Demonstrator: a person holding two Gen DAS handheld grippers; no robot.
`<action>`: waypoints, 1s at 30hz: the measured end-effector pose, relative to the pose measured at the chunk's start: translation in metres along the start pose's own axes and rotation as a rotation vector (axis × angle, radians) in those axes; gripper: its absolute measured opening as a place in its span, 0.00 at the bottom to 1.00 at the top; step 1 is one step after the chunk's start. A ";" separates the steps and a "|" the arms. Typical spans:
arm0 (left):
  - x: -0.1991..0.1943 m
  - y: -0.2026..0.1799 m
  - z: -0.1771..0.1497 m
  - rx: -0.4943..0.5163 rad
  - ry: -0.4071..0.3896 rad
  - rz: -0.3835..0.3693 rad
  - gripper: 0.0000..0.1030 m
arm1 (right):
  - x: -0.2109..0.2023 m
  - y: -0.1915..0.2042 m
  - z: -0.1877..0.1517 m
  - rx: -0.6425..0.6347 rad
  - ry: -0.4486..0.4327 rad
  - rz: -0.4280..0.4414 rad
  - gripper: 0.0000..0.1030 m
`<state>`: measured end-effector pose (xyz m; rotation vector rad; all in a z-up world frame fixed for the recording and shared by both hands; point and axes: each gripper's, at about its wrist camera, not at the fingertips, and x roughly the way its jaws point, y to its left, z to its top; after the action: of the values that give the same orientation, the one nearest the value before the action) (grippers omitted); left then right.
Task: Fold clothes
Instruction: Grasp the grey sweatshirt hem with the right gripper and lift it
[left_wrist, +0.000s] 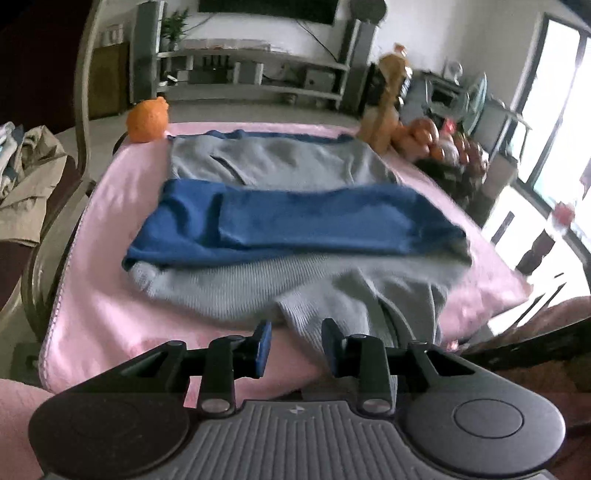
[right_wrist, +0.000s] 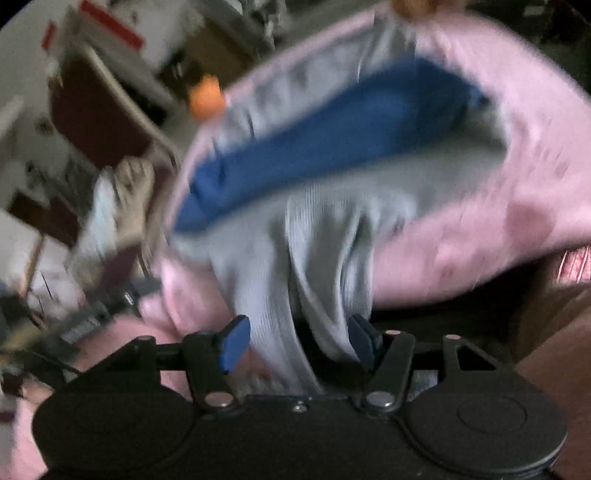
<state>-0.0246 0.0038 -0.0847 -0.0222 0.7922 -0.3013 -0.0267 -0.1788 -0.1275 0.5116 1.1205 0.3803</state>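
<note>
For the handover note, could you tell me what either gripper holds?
Nothing: the left gripper stands open and empty; the right gripper is open around the grey sweater's hem, not pinching.

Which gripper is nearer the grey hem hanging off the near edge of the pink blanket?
Right. The right gripper has the grey hem between its parted fingers. The left gripper sits just beside it, with pink blanket between its fingers and the grey hem at its right finger.

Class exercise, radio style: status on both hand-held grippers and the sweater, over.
Left hand-held gripper open, empty. Right hand-held gripper open, grey hem loose between jaws. Grey-and-blue sweater half-folded on pink blanket. Nothing in the way.
</note>
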 end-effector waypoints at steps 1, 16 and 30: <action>0.001 -0.001 -0.001 0.010 0.002 0.002 0.30 | 0.011 0.002 -0.004 -0.011 0.032 -0.019 0.56; 0.003 0.004 -0.008 -0.006 0.016 0.007 0.31 | 0.088 0.012 -0.018 -0.199 0.250 -0.091 0.75; 0.007 0.009 -0.008 -0.026 0.032 0.015 0.31 | 0.121 0.042 -0.059 -0.206 0.271 -0.295 0.27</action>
<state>-0.0232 0.0109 -0.0968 -0.0361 0.8277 -0.2773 -0.0352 -0.0679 -0.2149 0.1106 1.3794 0.3074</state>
